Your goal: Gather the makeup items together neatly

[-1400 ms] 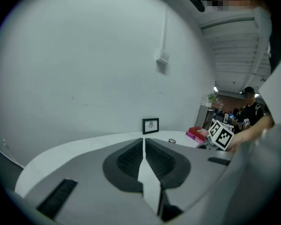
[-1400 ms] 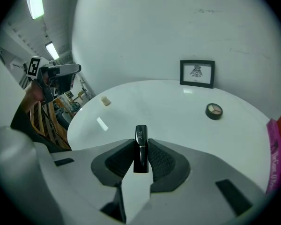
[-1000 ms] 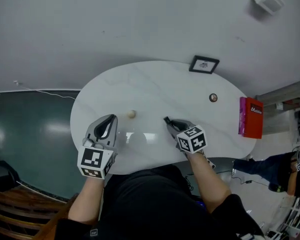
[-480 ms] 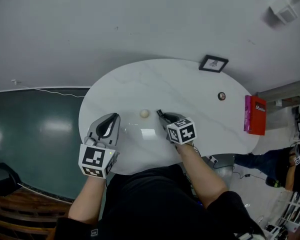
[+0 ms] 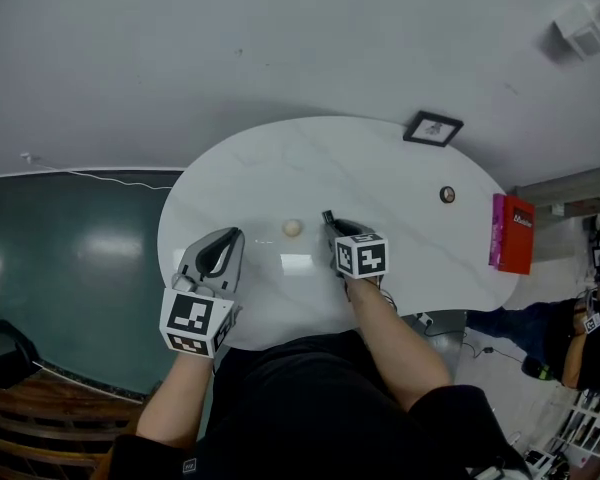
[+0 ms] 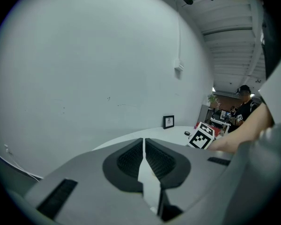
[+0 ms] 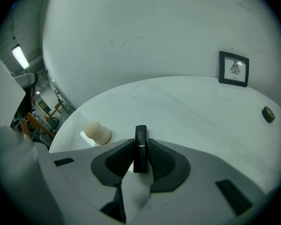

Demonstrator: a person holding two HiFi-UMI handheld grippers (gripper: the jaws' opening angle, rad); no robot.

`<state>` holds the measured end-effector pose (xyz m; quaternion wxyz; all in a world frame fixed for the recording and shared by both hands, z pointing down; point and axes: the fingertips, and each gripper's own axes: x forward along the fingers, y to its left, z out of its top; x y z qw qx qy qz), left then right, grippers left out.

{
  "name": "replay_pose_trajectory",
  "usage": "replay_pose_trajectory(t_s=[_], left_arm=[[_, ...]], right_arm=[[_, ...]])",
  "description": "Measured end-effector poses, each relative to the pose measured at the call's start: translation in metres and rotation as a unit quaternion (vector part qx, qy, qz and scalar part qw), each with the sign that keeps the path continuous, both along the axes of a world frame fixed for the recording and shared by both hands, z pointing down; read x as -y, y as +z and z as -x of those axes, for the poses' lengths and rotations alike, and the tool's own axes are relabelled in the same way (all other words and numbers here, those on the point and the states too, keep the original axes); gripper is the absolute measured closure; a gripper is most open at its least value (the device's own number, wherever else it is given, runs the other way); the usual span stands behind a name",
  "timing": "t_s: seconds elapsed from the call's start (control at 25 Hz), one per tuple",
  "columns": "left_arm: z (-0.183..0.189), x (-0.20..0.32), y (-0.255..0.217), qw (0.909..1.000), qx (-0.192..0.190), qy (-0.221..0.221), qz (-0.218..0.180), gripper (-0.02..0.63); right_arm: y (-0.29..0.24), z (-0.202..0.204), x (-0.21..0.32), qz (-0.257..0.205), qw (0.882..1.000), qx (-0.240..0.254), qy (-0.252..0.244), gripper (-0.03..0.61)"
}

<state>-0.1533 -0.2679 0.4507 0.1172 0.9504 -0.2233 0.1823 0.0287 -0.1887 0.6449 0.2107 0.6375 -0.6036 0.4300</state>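
Observation:
A black lipstick tube (image 7: 140, 146) stands out between the pads of my right gripper (image 7: 140, 154), which is shut on it; in the head view that gripper (image 5: 332, 230) hangs over the white oval table (image 5: 380, 168), just right of a beige makeup sponge (image 5: 293, 228). The sponge (image 7: 98, 132) lies on the table left of the tube's tip. My left gripper (image 5: 222, 248) hovers over the table's near left edge, its jaws shut with nothing between them (image 6: 144, 159). A small round compact (image 5: 447, 195) lies far right on the table.
A small framed picture (image 5: 433, 128) stands at the table's far edge. A red box (image 5: 510, 233) sits on the table's right end. Dark green floor lies left, with a wooden chair at the lower left. A person stands at the far right.
My right gripper carried the lipstick leftward, closer to the sponge. The left gripper shifted slightly right along the near edge. The head view also panned.

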Motion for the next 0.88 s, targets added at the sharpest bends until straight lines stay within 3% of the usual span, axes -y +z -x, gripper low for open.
replay_pose_trajectory(t_s=[0.24, 0.64, 0.88], left_arm=[[-0.002, -0.005, 0.004, 1.0000, 0.001, 0.005, 0.005, 0.588], [0.000, -0.011, 0.003, 0.9999, 0.001, 0.016, 0.004, 0.588], [0.000, -0.020, -0.004, 0.9996, -0.007, 0.027, -0.008, 0.588]], right_arm=[[-0.007, 0.005, 0.000, -0.013, 1.000, 0.005, -0.004, 0.438], [-0.002, 0.014, -0.019, 0.005, 1.000, 0.015, -0.008, 0.442], [-0.021, 0.007, -0.024, -0.025, 1.000, 0.009, 0.006, 0.440]])
